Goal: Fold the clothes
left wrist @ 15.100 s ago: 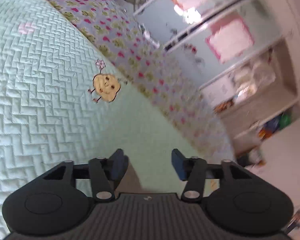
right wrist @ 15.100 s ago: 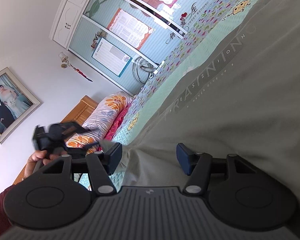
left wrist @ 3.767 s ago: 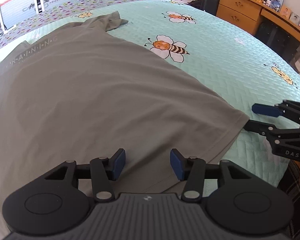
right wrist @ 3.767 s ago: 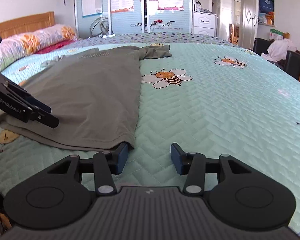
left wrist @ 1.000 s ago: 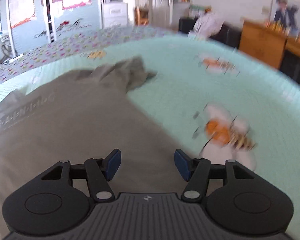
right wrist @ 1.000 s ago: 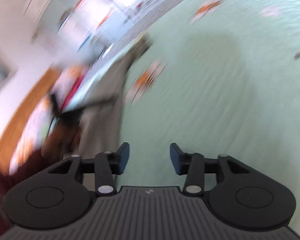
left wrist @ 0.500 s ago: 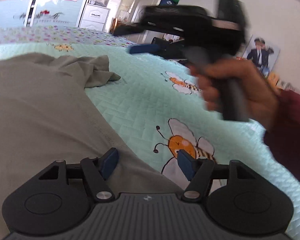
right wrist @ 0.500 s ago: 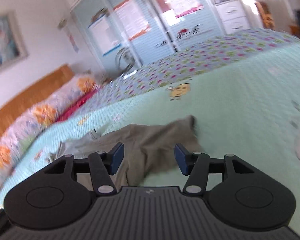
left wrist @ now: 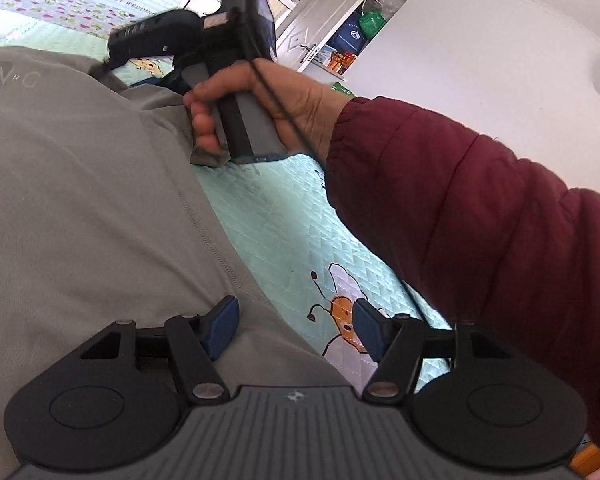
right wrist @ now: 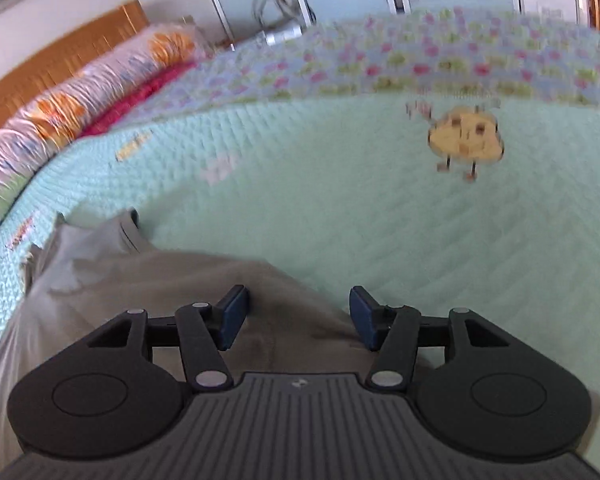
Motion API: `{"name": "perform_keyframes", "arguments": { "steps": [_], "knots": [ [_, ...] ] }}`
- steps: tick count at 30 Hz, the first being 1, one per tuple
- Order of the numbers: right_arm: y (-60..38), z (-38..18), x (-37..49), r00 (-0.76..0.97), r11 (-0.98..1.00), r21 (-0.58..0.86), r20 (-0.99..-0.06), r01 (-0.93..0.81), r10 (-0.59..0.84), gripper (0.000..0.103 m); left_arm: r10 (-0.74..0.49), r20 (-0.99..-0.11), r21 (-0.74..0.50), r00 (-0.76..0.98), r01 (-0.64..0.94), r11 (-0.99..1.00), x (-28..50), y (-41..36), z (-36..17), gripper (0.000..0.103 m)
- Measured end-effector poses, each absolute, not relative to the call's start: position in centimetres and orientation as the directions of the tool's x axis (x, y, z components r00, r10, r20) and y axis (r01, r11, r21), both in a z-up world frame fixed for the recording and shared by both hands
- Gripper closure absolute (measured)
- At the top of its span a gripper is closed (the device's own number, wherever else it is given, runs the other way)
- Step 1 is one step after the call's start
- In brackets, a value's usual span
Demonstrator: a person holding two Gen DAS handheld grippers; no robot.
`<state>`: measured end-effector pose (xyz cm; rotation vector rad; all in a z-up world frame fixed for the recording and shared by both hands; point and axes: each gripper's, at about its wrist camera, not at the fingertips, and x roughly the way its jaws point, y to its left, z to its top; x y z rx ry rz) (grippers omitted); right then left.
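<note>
On the bed (left wrist: pixel 268 216) lies the grey shirt (left wrist: pixel 80 200), spread flat. Only the left view shows the person's hand (left wrist: pixel 260 108) holding the right gripper (right wrist: pixel 298 314); the right view shows its jaws, which have just been closing, apart over the sleeve (right wrist: pixel 148 276), pressing nothing. The left gripper (left wrist: pixel 296 330) is open over the shirt's edge.

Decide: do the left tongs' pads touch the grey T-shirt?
Apart. The left wrist view shows the left tongs open above the grey T-shirt, pads clear of the cloth.
</note>
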<state>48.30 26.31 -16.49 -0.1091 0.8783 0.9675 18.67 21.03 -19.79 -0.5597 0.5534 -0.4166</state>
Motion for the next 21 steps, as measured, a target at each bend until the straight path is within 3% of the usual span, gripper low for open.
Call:
{"name": "perform_keyframes", "arguments": {
  "steps": [1,2,6,8,10,13,15,17,19,21],
  "knots": [
    [26.2,-16.5,48.1,0.267,0.593,0.264,-0.705,-0.76,0.656,0.078,-0.512,-0.371,-0.604,0.774,0.218,0.767,18.7,21.1,-19.8,0.037],
    [26.0,-16.3,48.0,0.263,0.59,0.25,-0.716,-0.767,0.646,0.102,-0.514,-0.37,-0.607,0.774,0.217,0.764,18.7,21.2,-19.8,0.037],
    [24.5,-15.6,46.9,0.312,0.611,0.147,-0.754,-0.778,0.578,0.103,-0.514,-0.371,-0.608,0.773,0.216,0.764,18.8,21.0,-19.7,0.037],
    [23.7,-15.9,47.4,0.36,0.669,0.162,-0.739,-0.726,0.569,0.103,-0.516,-0.37,-0.616,0.773,0.212,0.759,18.9,21.0,-19.6,0.037],
    [24.1,-16.1,47.0,0.394,0.681,0.13,-0.731,-0.721,0.557,0.103,-0.52,-0.358,-0.645,0.775,0.197,0.738,19.0,21.5,-19.6,0.043],
    [24.3,-16.0,46.8,0.437,0.734,0.18,-0.702,-0.655,0.562,0.085,-0.514,-0.324,-0.749,0.794,0.117,0.652,19.0,23.8,-19.6,0.056],
    [23.6,-15.8,46.8,0.472,0.766,0.282,-0.651,-0.577,0.595,0.064,-0.393,-0.321,-0.773,0.862,0.001,0.634,18.4,26.1,-19.2,0.059],
    [22.9,-15.6,46.9,0.483,0.747,0.431,-0.576,-0.506,0.66,0.063,-0.212,-0.319,-0.77,0.924,-0.122,0.627,17.2,28.3,-18.4,0.058],
    [22.9,-15.6,47.0,0.483,0.68,0.569,-0.482,-0.462,0.731,0.062,-0.029,-0.316,-0.761,0.948,-0.235,0.605,15.8,30.3,-17.2,0.051],
    [24.2,-15.9,47.0,0.479,0.637,0.605,-0.428,-0.479,0.766,0.06,0.088,-0.329,-0.741,0.94,-0.315,0.594,15.0,31.4,-15.9,0.049]
  ]
}}
